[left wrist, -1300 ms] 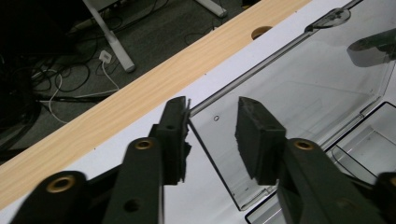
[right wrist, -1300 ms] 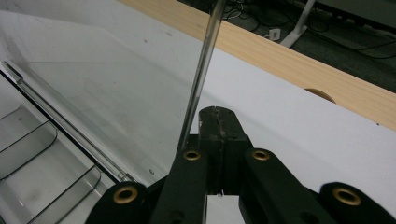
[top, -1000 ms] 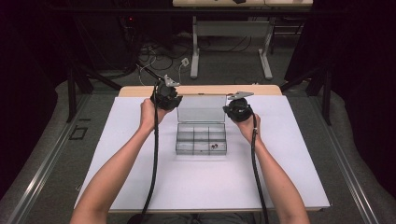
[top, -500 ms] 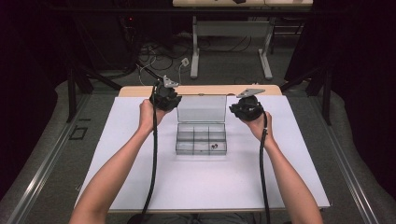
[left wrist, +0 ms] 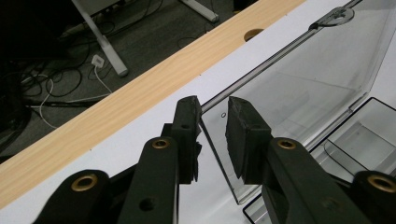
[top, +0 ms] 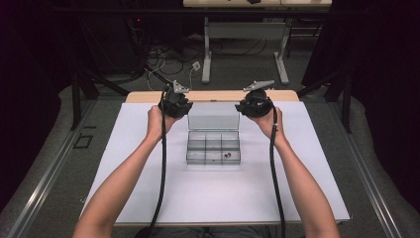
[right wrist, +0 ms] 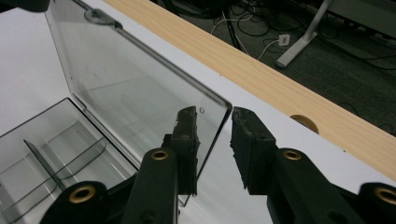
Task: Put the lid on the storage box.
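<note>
Two tiny blurred items (top: 226, 155) inside clear box (top: 213, 148)

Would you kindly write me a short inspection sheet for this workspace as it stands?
Surface: white table top, wooden strip along the far edge.
Job's things: clear compartment box, lid standing open; small dark bits in one front compartment.
Clutter: nothing seen.
Grippers: left gripper and right gripper open, each straddling a side edge of the lid.
Cables: one black cable trails from each gripper.
Surroundings: floor wiring, desk legs beyond.
</note>
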